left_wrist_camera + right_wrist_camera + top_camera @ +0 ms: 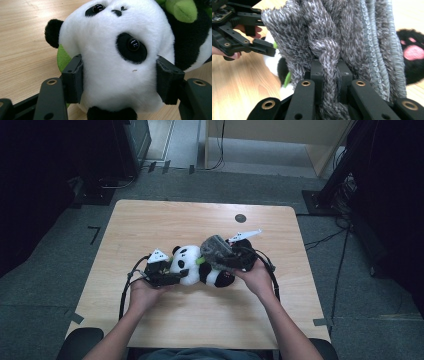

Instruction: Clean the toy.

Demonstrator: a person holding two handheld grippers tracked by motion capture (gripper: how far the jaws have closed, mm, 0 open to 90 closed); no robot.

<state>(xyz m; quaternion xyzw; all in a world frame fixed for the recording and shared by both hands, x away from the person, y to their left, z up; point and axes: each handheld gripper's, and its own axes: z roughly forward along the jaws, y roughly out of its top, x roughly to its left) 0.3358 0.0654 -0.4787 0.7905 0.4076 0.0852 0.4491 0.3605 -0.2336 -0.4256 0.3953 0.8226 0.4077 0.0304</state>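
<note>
Panda (192, 265) lies mid-table, head clamped by left tool (120, 82); right tool (329, 75) pinches grey knit (342, 37).

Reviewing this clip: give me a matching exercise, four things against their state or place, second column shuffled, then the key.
Things:
1. left gripper
2. right gripper
3. toy panda
4. black disc

States or places:
A. lies on the table between the two grippers
B. pinches a fold of the grey knitted piece
C. sits alone near the table's far edge
D. jaws clamp the sides of a white plush head

Pairs: 1-D, 2-B, 3-A, 4-C
</note>
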